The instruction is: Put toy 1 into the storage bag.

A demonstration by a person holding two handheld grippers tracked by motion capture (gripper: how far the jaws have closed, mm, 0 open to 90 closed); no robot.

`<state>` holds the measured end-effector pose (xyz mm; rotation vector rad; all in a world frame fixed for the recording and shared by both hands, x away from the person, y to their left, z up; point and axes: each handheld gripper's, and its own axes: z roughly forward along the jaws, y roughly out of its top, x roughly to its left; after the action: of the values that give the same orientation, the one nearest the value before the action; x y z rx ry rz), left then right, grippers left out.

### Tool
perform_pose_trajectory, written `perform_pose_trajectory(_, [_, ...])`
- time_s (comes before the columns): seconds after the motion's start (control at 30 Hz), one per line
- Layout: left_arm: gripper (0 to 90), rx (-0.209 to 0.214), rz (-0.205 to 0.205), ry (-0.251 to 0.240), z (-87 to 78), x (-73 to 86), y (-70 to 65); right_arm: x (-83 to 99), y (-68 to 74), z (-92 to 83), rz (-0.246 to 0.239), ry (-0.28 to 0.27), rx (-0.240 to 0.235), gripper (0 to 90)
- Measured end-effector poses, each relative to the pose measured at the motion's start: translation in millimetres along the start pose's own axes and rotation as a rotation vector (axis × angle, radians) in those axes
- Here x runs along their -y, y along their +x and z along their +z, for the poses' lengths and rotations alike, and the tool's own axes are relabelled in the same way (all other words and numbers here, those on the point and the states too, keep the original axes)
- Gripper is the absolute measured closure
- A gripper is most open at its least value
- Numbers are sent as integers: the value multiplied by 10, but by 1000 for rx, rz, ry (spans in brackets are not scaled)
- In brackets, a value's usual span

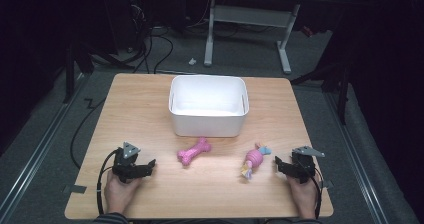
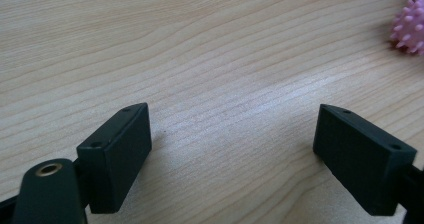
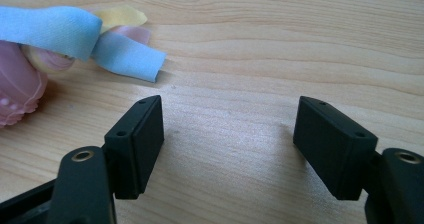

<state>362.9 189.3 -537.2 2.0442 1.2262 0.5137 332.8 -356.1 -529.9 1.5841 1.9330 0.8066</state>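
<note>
On the table [image 1: 150,104], an open tub [image 1: 208,105] sits toward twelve o'clock from the centre. Just before its near wall, at about six o'clock from it, lies a bone-shaped toy [image 1: 194,151]. A ribboned toy [image 1: 253,159] lies at four o'clock from the tub, apart from the bone. The left gripper [image 1: 150,165] rests at nine o'clock of the bone, the right gripper [image 1: 276,165] just at three o'clock of the ribboned toy.

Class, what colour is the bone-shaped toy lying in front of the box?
Pink bone-shaped toy, clearest in the high view.

Both hands low; left gripper [image 1: 148,166] & right gripper [image 1: 278,165] jaws apart, nothing between.
</note>
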Motion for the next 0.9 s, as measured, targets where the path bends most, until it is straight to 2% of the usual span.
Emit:
perform_pose_trajectory(0.77, [156, -9, -8, 1, 4, -5, -9, 5, 4, -5, -4, -1, -3, 283])
perform_pose_trajectory(0.9, [204, -7, -7, -9, -8, 1, -8, 6, 5, -6, -4, 0, -3, 283])
